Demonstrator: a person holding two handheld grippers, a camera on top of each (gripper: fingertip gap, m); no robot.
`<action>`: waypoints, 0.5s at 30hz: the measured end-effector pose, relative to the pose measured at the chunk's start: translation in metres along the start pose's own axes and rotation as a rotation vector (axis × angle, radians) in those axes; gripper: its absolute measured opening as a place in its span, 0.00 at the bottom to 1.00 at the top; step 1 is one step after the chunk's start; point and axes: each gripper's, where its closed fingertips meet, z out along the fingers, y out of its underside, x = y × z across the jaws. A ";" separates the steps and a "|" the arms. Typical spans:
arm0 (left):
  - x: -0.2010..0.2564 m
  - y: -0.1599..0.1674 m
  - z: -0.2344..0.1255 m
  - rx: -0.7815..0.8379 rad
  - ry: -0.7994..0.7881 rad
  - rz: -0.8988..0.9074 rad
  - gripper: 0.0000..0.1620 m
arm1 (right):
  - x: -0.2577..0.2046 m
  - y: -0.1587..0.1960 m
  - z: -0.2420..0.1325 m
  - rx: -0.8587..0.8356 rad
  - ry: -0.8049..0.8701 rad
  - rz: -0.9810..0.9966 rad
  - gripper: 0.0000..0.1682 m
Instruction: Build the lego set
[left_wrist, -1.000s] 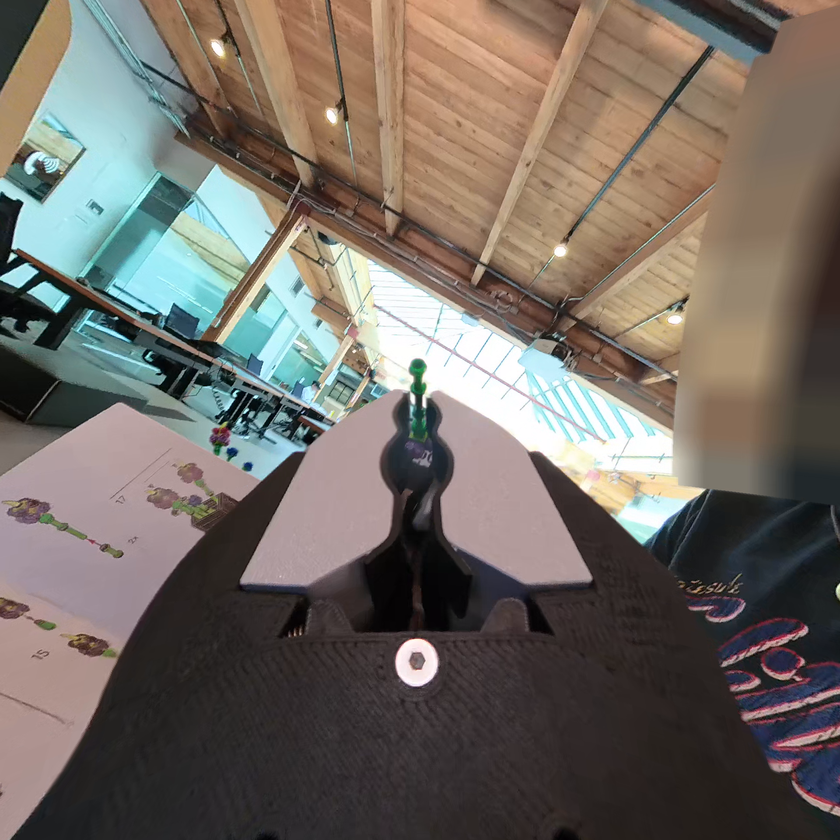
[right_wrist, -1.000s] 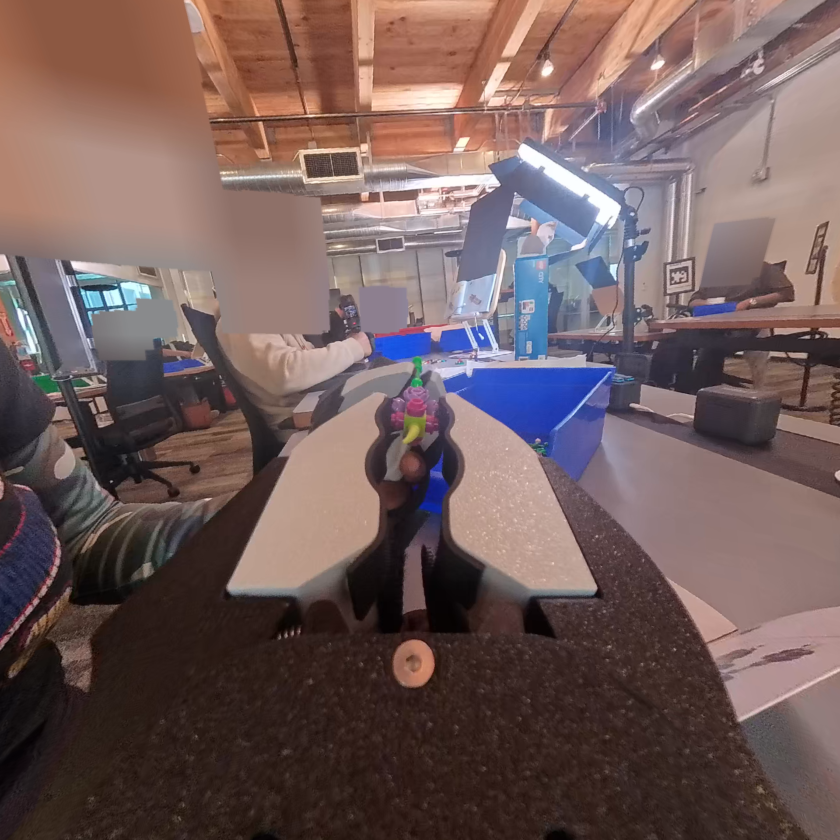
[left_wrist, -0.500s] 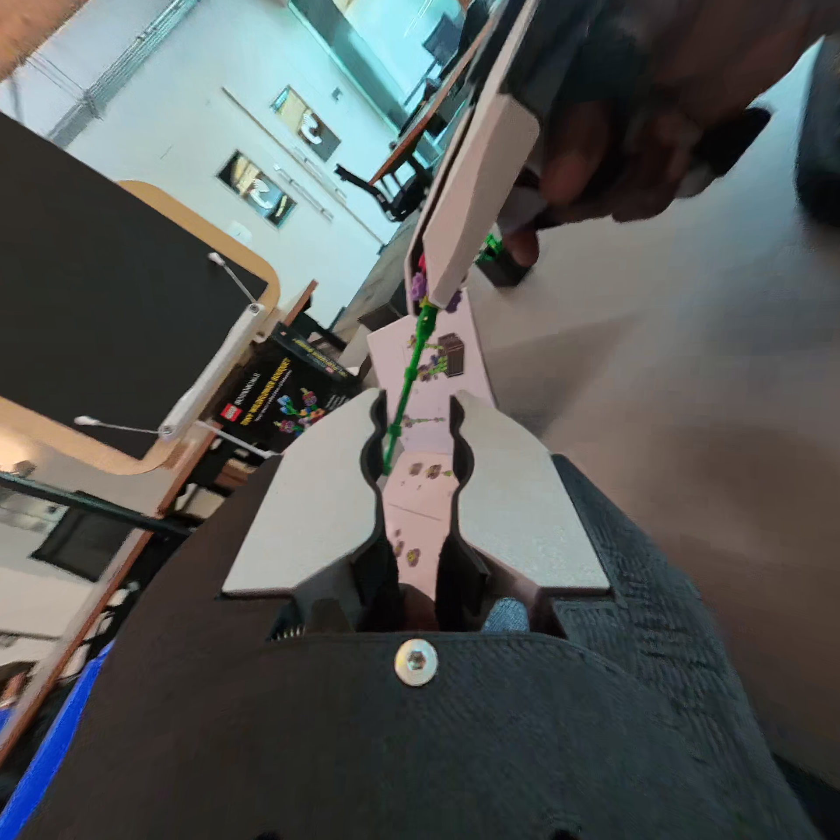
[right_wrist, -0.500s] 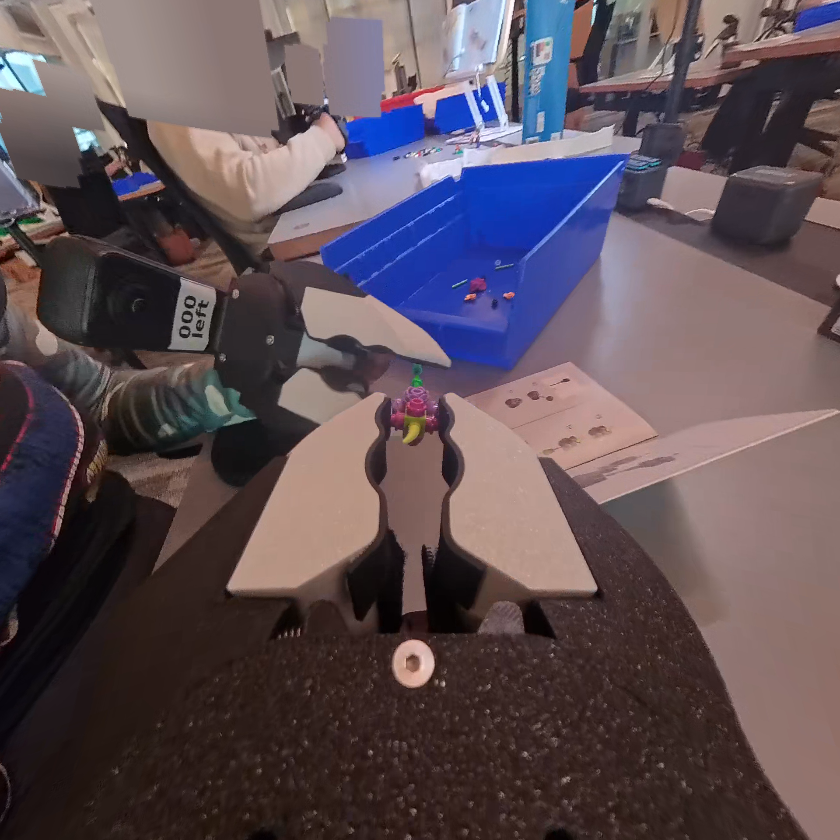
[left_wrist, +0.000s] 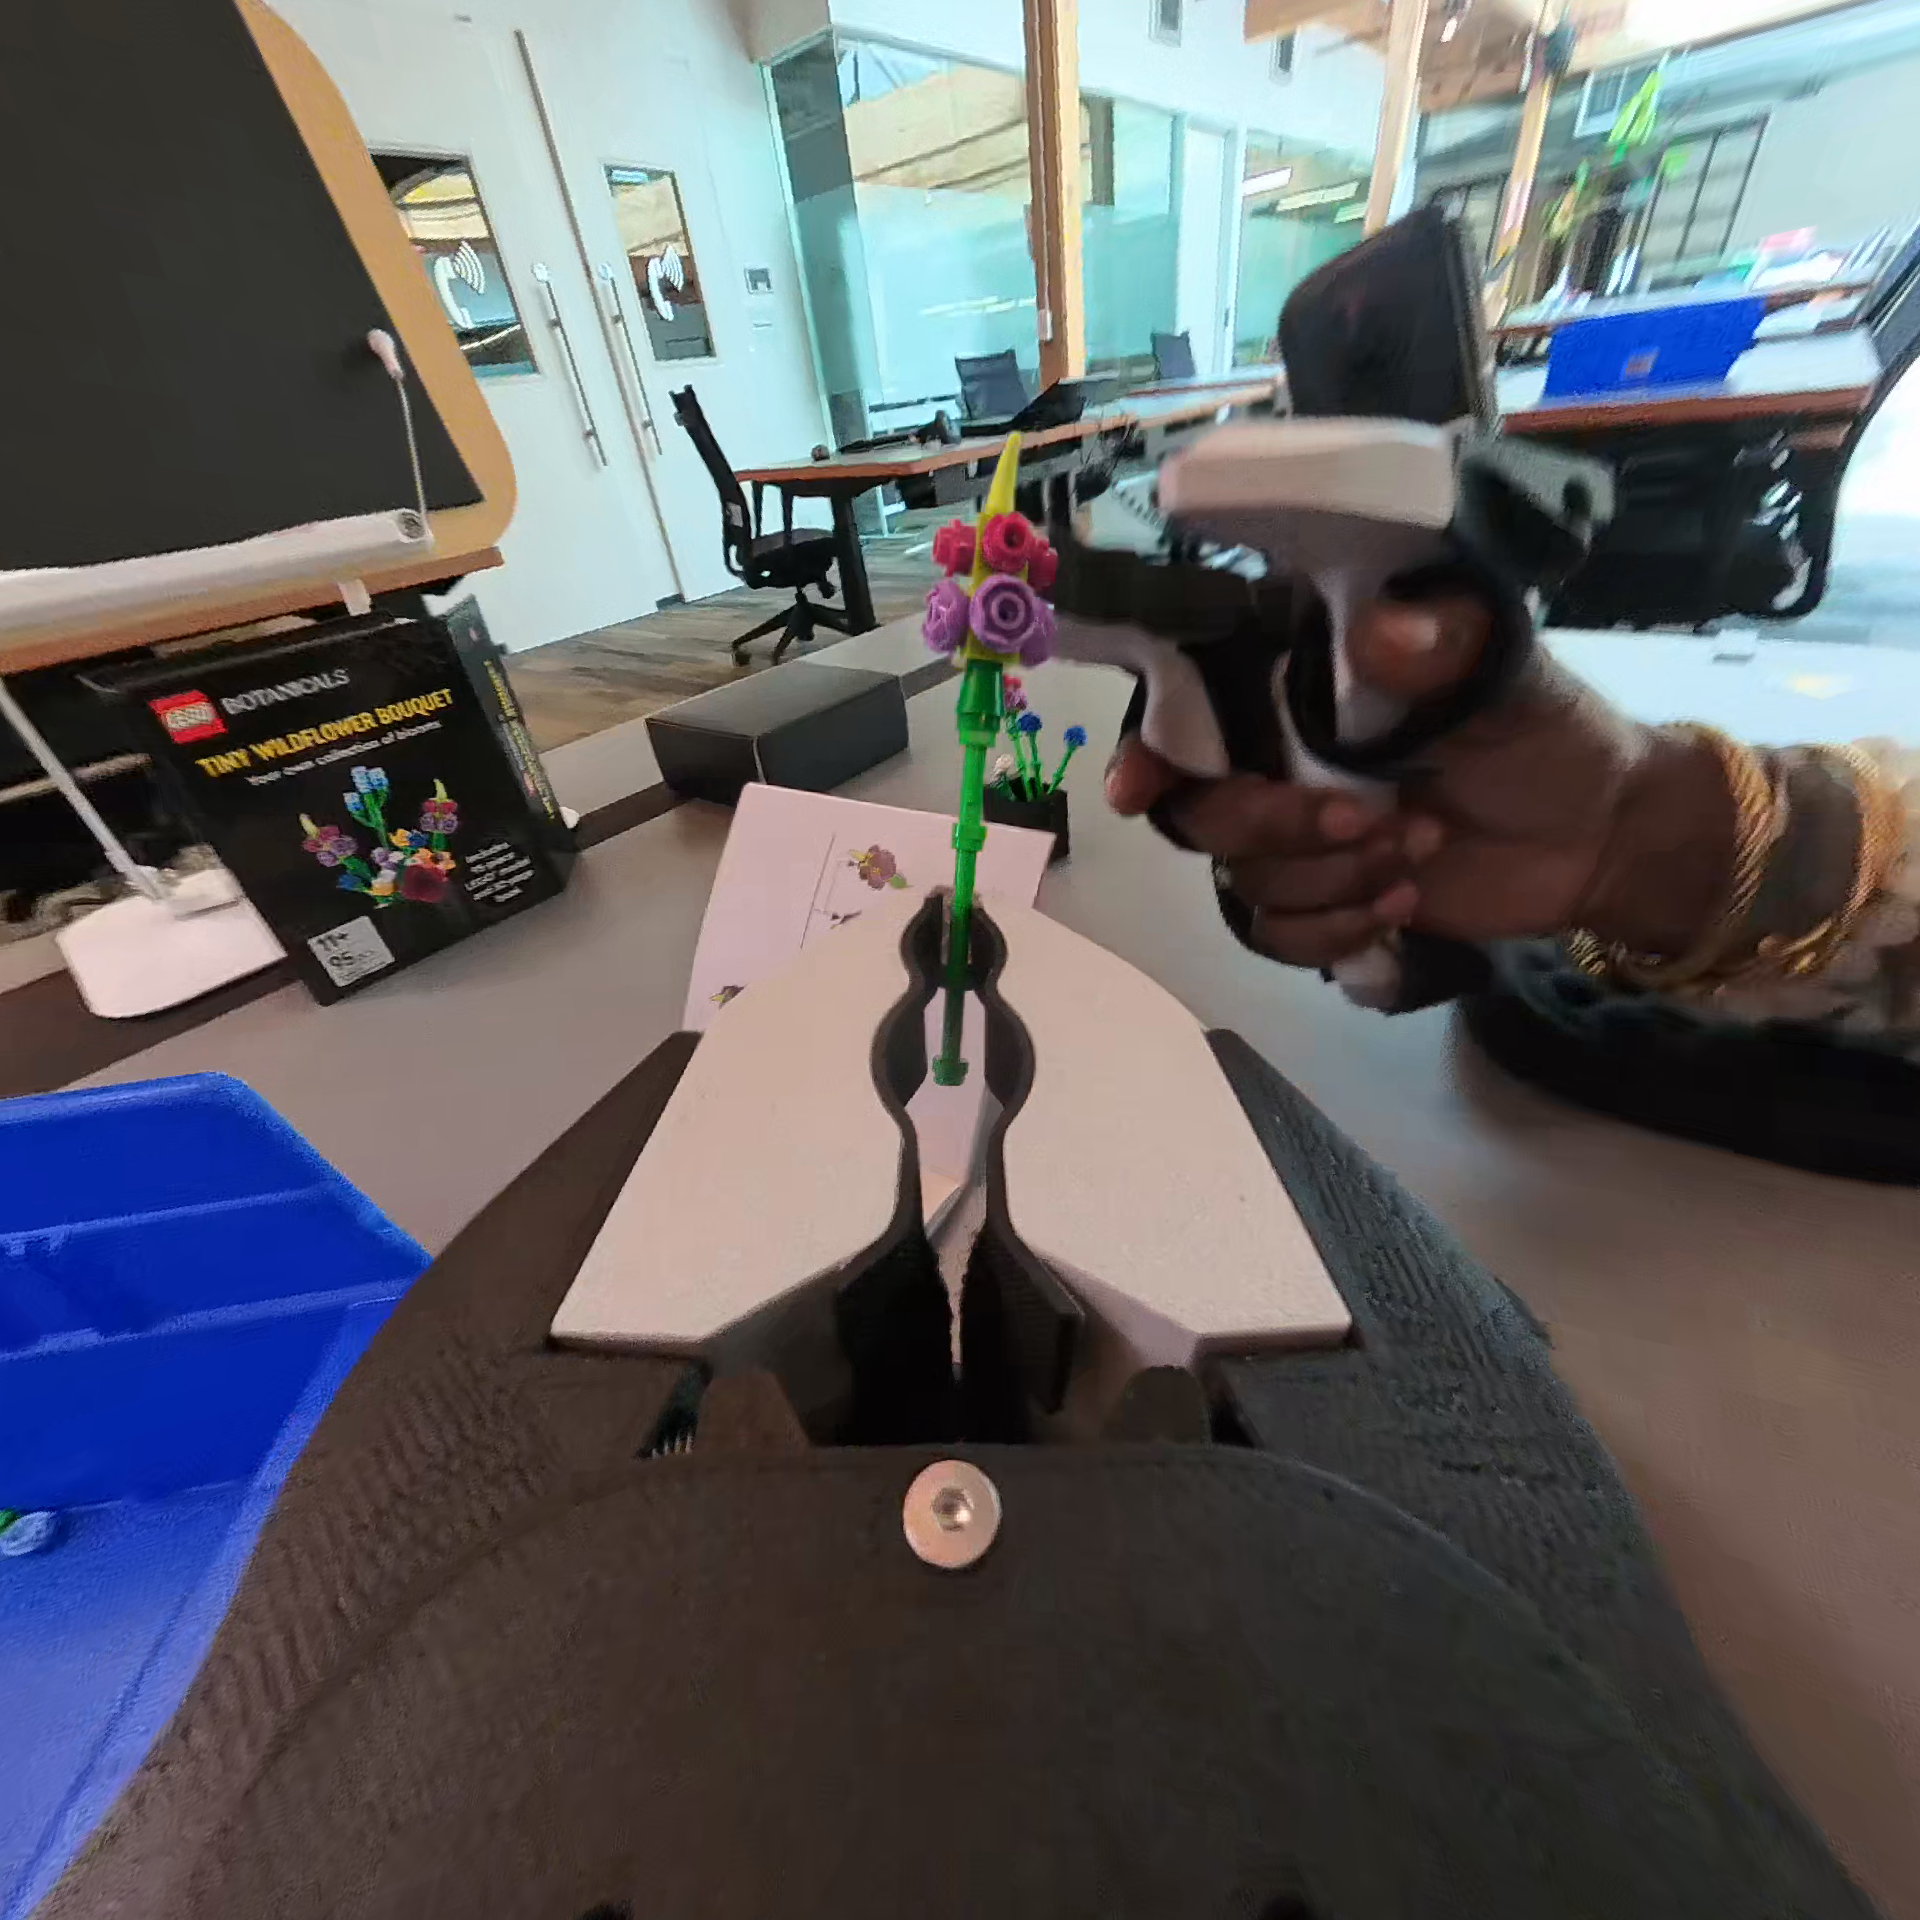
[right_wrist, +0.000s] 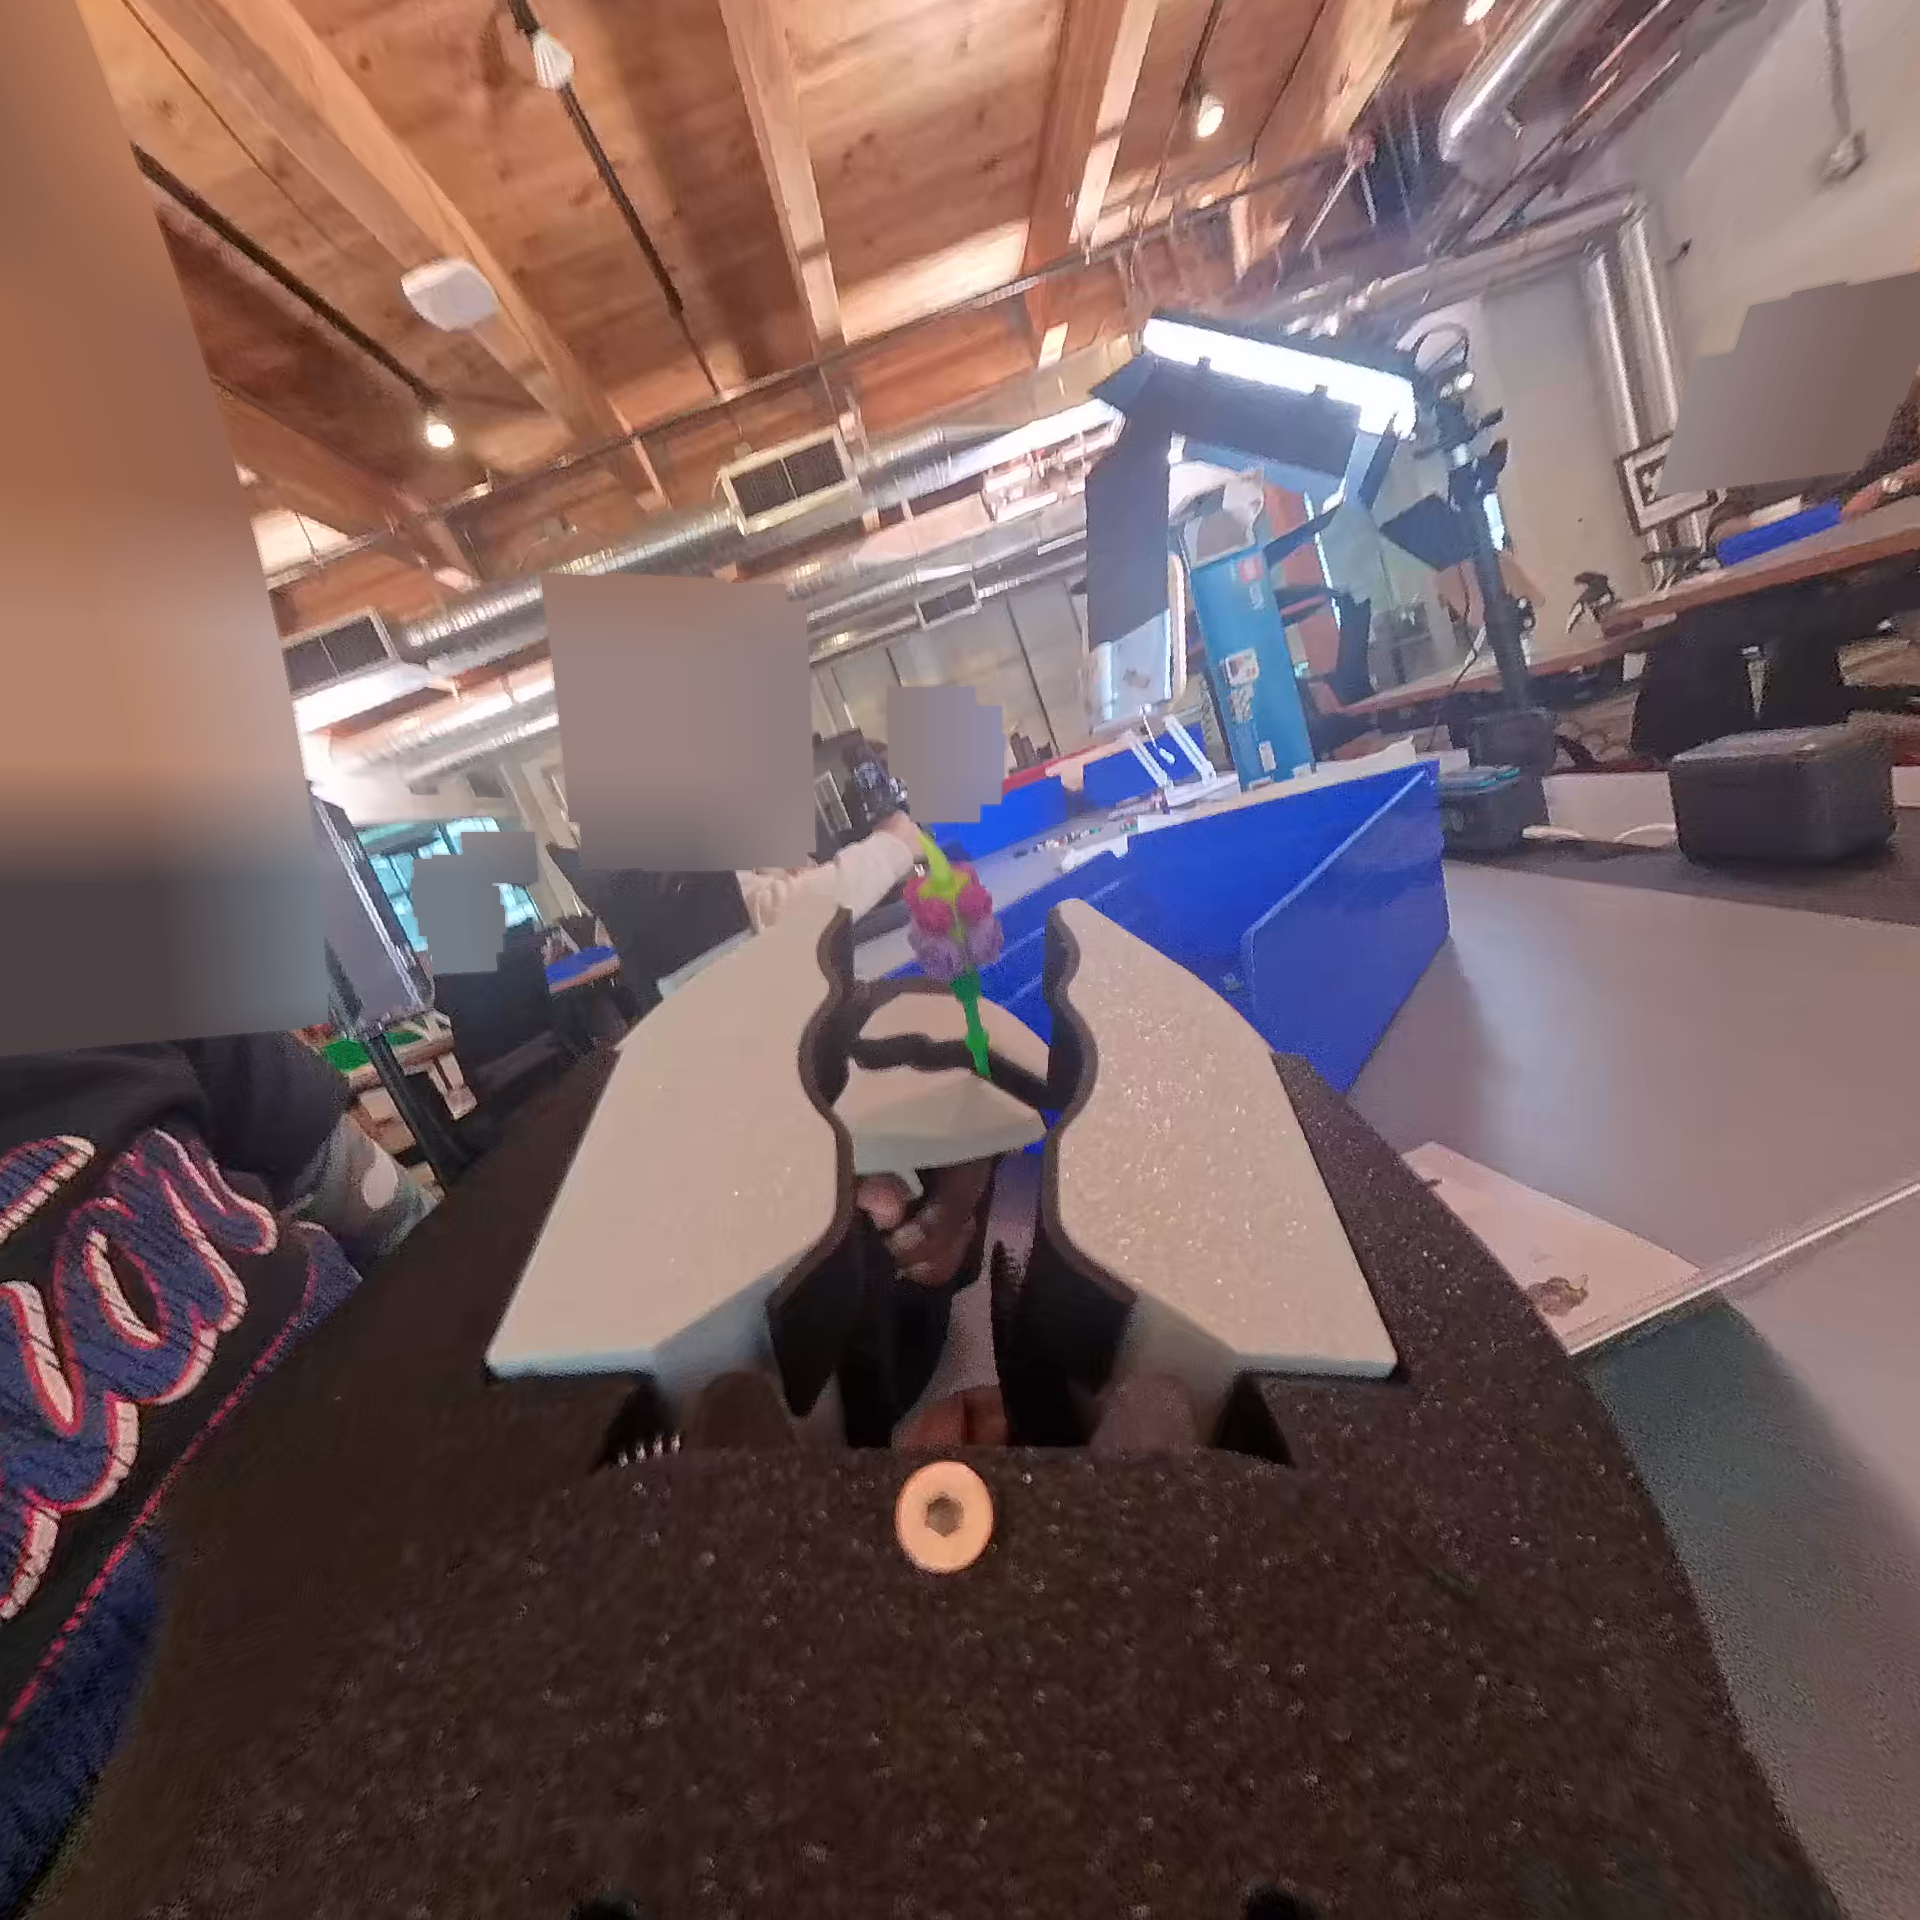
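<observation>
Set box (left_wrist: 343, 790) — left view only

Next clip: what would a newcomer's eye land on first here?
The lego flower, pink and purple blooms on a green stem, standing upright with its stem pinched between the left gripper fingers at centre. Just right of the blooms hangs the right gripper, blurred, in a hand with gold bangles; its own view shows its fingers apart. Behind, a black set box stands on the table at left, and a blue bin fills the near-left corner.
</observation>
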 end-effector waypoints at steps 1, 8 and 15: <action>0.001 -0.002 0.000 0.016 0.013 -0.031 0.03 | 0.001 0.004 0.002 -0.023 0.011 -0.017 0.21; 0.002 0.000 0.000 -0.001 0.012 -0.019 0.03 | 0.002 0.005 0.009 0.009 0.044 -0.049 0.18; -0.002 0.008 0.003 -0.060 -0.068 0.111 0.03 | 0.007 0.017 0.010 -0.072 0.077 -0.018 0.12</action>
